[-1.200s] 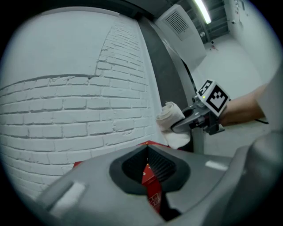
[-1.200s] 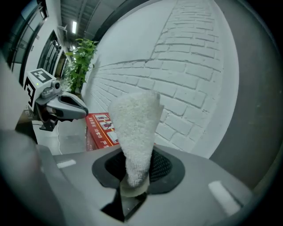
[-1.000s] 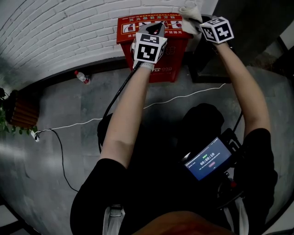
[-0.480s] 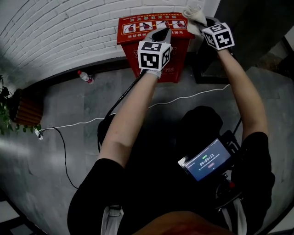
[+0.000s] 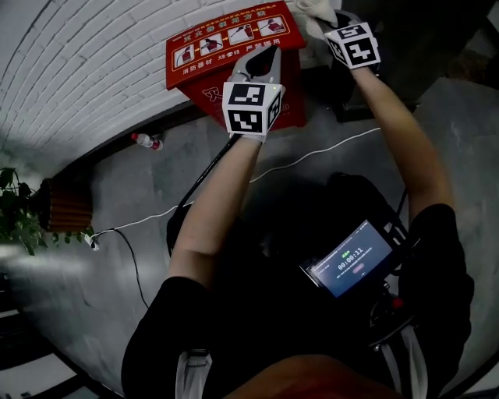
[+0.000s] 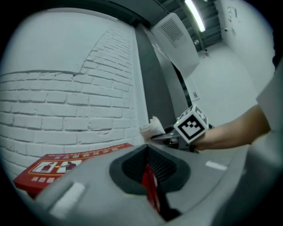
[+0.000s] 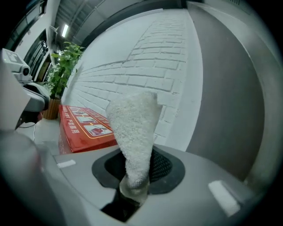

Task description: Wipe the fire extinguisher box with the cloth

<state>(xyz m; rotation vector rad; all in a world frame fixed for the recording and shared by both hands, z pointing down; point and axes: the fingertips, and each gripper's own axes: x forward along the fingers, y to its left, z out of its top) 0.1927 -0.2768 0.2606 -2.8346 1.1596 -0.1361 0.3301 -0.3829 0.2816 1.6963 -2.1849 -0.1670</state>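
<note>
The red fire extinguisher box (image 5: 226, 35) stands on the floor against the white brick wall. My left gripper (image 5: 270, 53) is shut and empty, its tip over the box's front right part. In the left gripper view the box (image 6: 62, 164) lies low at the left, beyond the left gripper (image 6: 148, 167). My right gripper (image 5: 326, 22) is shut on the white cloth (image 5: 313, 9) just past the box's right end. The right gripper view has the right gripper (image 7: 134, 178) with the cloth (image 7: 134, 128) standing up from its jaws, and the box (image 7: 86, 127) lower left of it.
A plastic bottle (image 5: 146, 140) lies on the grey floor left of the box. A white cable (image 5: 312, 160) runs across the floor. A potted plant (image 5: 23, 218) stands at the far left. A dark stand (image 5: 347, 90) sits right of the box. A screen (image 5: 349, 261) hangs at the person's waist.
The head view has swung, so the box now sits further up and left. The left gripper has shifted from the box's middle towards its right front. The right gripper still holds the cloth.
</note>
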